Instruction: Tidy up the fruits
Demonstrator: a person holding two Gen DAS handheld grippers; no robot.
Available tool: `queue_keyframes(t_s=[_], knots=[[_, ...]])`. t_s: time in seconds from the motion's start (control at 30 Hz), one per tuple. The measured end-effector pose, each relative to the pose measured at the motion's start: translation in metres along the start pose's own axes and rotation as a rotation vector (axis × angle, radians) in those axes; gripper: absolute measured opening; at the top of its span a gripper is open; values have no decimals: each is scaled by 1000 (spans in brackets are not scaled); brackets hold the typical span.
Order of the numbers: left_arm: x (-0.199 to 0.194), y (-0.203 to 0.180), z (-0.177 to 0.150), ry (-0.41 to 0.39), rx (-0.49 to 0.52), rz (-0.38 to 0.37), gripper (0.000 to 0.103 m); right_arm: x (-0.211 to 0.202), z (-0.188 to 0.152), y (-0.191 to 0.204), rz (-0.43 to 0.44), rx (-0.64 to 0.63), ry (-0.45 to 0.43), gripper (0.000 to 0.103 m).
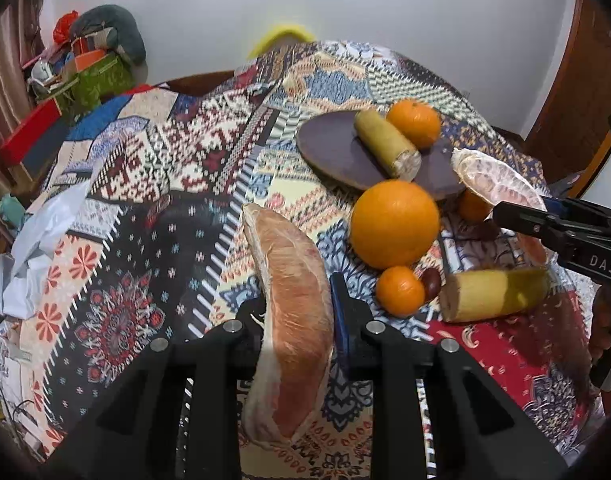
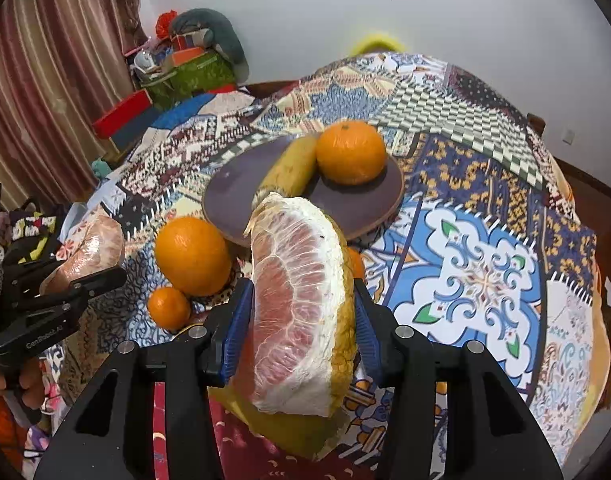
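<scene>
My left gripper (image 1: 295,312) is shut on a pink pomelo wedge (image 1: 291,320) held above the cloth; it also shows in the right wrist view (image 2: 87,256). My right gripper (image 2: 301,312) is shut on a second pomelo wedge with rind (image 2: 301,308), seen at the right of the left wrist view (image 1: 497,184). A dark round plate (image 1: 333,148) (image 2: 233,192) carries a yellow cut fruit piece (image 1: 387,142) (image 2: 289,172) and an orange (image 1: 413,122) (image 2: 350,151). A big orange (image 1: 395,223) (image 2: 192,255) and a small one (image 1: 400,290) (image 2: 168,307) lie before the plate.
A patterned cloth (image 1: 145,184) covers the table. Another yellow cut piece (image 1: 493,294) and a dark date (image 1: 430,283) lie at the right; a further small orange (image 1: 473,206) sits by the plate. White plastic (image 1: 37,252) lies left. Boxes (image 1: 85,72) stand behind.
</scene>
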State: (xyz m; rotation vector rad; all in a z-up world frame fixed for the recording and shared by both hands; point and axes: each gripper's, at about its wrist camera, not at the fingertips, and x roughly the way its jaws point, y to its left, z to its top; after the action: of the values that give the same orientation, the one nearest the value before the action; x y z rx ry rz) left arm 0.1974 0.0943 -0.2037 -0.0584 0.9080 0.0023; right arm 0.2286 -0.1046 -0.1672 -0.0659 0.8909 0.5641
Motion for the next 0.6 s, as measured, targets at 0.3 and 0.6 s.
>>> queue_keyframes(t_s=[0.3,0.6], knots=[[-16,-9,28,-74,26,-10,25,-20,20,-1,-12,-7,-81,45],[-23,-15,59,-142,38,-10,25,-30,40,-7,-20,-11,-144,45]])
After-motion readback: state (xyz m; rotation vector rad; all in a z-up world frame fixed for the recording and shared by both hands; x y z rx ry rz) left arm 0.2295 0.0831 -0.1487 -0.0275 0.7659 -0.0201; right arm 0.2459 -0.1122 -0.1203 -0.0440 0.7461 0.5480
